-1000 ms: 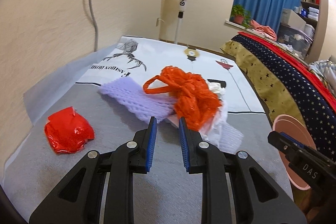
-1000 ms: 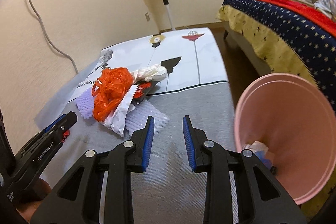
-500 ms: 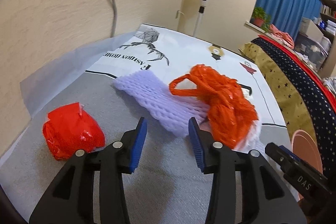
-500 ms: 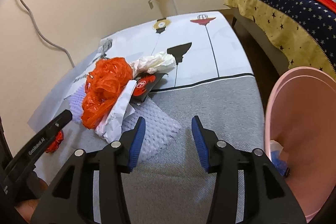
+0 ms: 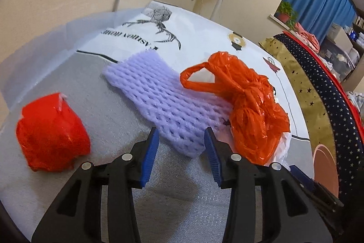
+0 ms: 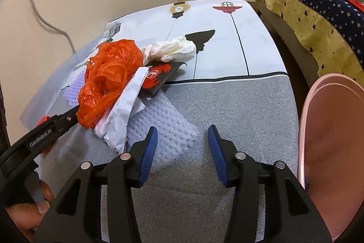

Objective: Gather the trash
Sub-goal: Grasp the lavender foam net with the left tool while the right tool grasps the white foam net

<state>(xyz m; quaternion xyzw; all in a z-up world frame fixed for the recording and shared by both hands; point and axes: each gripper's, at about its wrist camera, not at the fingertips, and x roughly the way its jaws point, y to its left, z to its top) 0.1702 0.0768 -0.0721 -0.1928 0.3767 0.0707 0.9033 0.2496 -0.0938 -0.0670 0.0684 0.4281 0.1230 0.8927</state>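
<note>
We hold our left gripper [image 5: 182,139] with fingers spread wide around the near end of the purple foam net [image 5: 168,104] on the table [image 5: 113,88]. Our right gripper [image 6: 183,140] is also wide, empty, beside the bubble wrap [image 6: 163,129] and pink bin [image 6: 329,152].

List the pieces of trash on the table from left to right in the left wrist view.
Red crumpled wrapper → purple foam net → orange plastic bag.
</note>
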